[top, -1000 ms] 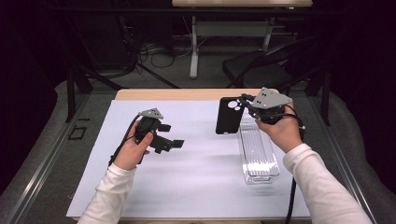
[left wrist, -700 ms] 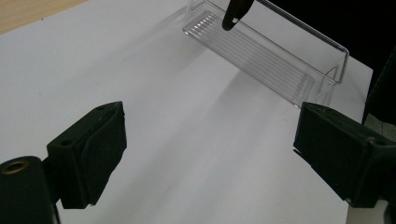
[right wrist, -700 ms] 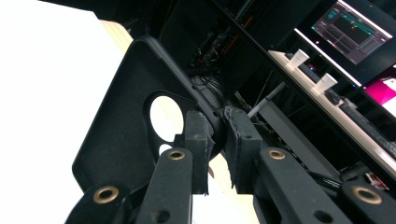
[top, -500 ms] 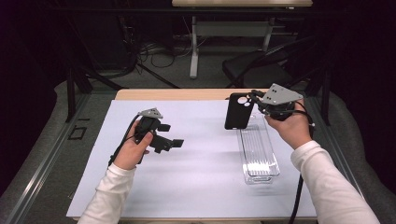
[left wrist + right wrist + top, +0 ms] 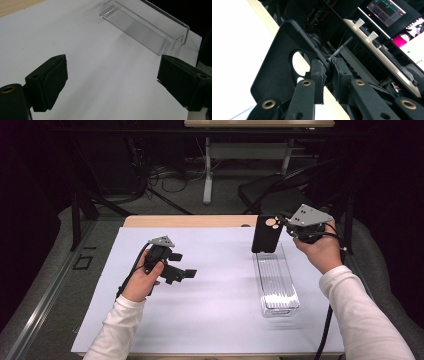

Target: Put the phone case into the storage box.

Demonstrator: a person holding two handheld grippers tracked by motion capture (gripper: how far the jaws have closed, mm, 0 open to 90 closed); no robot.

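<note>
A black phone case with a camera cut-out hangs upright over the far end of a clear plastic tray, just above it. My right gripper is shut on the case's edge; in the right gripper view its pads pinch the case near the cut-out, with the gripper pointing toward the room behind. My left gripper hovers low over the white sheet at the left, open with nothing between its jaws. In the left gripper view, the gripper faces the tray across bare sheet.
A white sheet covers most of the table, and a wooden strip shows along the far edge. A dark chair and cables stand beyond the table. Monitors glow past the case in the right gripper view.
My right hand has carried the phone case to the right and slightly farther away, over the tray's far end. The left hand has stayed put.
</note>
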